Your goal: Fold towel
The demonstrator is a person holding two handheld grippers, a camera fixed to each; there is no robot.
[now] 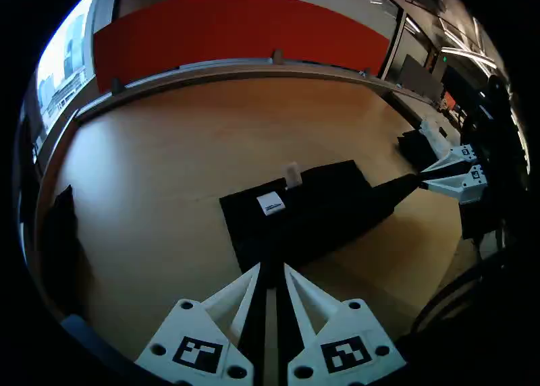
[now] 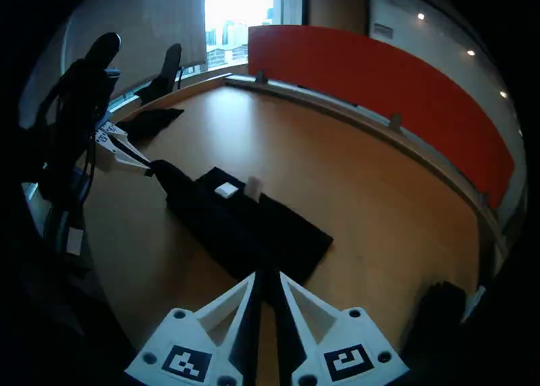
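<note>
A black towel (image 1: 317, 207) lies spread on the wooden table (image 1: 169, 170), with a white tag (image 1: 271, 203) on top. My left gripper (image 1: 271, 272) is shut on the towel's near corner, its fingers pressed together over dark cloth. Off to the right, my right gripper (image 1: 424, 177) pinches another corner, which is pulled into a point. In the right gripper view the towel (image 2: 250, 231) stretches from my right gripper (image 2: 268, 276), shut on its near edge, to my left gripper (image 2: 150, 169) at the far left corner. The tag (image 2: 227, 190) shows there too.
A small pale object (image 1: 293, 173) stands by the towel's far edge. Other dark cloths lie at the table's left edge (image 1: 62, 241) and far right (image 1: 415, 150). A red partition (image 1: 236, 32) lines the far side. The person (image 2: 74, 116) stands beside office chairs (image 2: 169, 65).
</note>
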